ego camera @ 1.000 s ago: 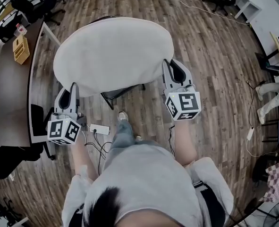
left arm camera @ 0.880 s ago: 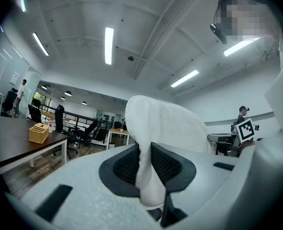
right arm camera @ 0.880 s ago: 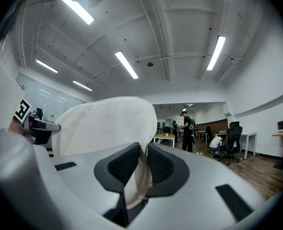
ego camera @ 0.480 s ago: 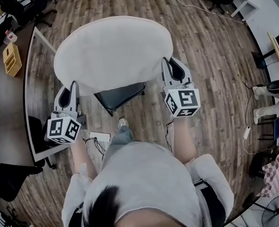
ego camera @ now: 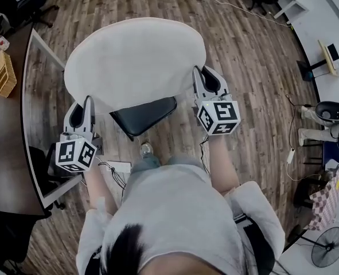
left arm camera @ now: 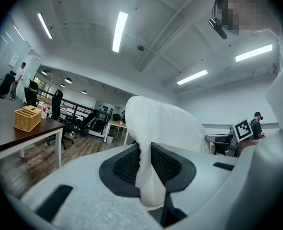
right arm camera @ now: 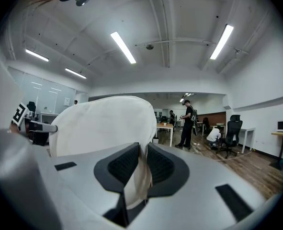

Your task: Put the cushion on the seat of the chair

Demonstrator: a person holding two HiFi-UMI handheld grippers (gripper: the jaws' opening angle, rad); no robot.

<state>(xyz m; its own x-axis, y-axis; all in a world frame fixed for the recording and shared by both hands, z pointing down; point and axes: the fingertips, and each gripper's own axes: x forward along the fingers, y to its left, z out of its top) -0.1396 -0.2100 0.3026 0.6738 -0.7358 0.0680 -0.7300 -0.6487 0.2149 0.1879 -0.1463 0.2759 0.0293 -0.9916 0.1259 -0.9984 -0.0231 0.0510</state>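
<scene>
**Round white cushion [ego camera: 135,62] held at its edge by two hand-held grippers.**
The left gripper [ego camera: 84,109] and the right gripper [ego camera: 206,80] each have their jaws nearly together, pinching a thin fold of the cushion's rim. The cushion stretches ahead of and between both grippers, over the black chair seat [ego camera: 146,114].

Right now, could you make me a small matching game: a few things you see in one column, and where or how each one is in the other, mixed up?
1. cushion
2. chair seat
3. wicker basket
4. fan

A. on the brown desk, far left
B. black, partly hidden below the cushion
C. white, pinched by the left claw and right claw
D. lower right corner of the head view

Pairs: 1-C, 2-B, 3-A, 4-D
</scene>
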